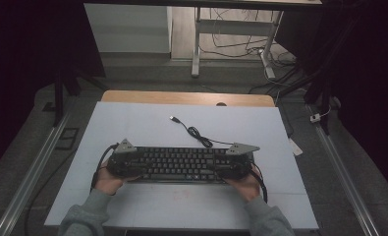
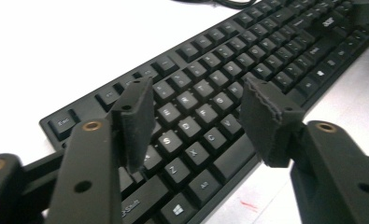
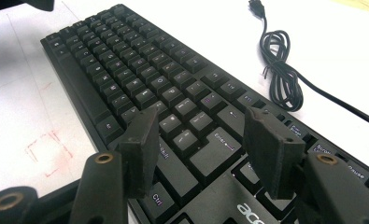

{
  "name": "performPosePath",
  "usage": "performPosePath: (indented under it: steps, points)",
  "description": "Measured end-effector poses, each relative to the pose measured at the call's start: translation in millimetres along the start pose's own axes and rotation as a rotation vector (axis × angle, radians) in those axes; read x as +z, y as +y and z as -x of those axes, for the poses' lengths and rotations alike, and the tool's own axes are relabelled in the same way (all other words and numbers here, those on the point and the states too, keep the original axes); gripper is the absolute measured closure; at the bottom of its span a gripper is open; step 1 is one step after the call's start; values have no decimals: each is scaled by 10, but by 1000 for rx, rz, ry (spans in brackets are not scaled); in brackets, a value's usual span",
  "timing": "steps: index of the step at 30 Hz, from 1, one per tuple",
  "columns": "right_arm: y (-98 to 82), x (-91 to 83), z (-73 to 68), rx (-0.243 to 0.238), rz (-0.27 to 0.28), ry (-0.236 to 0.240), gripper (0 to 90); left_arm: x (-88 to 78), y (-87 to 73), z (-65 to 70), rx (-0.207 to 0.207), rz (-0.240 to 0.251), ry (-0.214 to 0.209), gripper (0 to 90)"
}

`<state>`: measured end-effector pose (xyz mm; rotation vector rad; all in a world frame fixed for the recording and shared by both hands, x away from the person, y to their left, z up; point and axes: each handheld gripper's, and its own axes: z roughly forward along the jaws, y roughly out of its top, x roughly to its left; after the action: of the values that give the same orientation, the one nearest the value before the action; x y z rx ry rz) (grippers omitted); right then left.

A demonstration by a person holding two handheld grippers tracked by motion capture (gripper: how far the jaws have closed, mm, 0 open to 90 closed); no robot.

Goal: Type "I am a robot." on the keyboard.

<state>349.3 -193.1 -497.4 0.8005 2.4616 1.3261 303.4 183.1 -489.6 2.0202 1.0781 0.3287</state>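
While the keyboard (image 1: 179, 164) lies across the near middle of the mat (image 1: 132, 123) in the high view, the left gripper (image 1: 124, 163) sits over its 9 o'clock end and the right gripper (image 1: 235, 164) over its 3 o'clock end, with the cable (image 1: 197, 133) coiled at 12 o'clock. In the left gripper view, the left gripper (image 2: 196, 116) hovers with jaws apart above the letter keys, gripping nothing. In the right gripper view, the right gripper (image 3: 201, 142) hangs with jaws apart over the Enter key (image 3: 215, 149), the cable (image 3: 280, 70) at 1 o'clock.
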Motion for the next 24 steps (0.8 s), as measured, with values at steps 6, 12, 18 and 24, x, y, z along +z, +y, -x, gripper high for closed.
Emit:
performPosePath:
  steps: [6, 12, 18, 24]
  points:
    - [-3, 14, -8, 1, 2, 6, 460, 27, -42, -67, -28, -9, 20, 609]
    - [-3, 18, -11, -2, -2, 4, 459, 83, -56, -94, -33, -33, -1, 885]
    - [-2, 27, -16, -5, -7, 0, 459, 151, -62, -54, -2, -75, -3, 888]
    - [-2, 27, -18, -8, -10, 1, 459, 204, -87, -64, 2, -115, 23, 888]
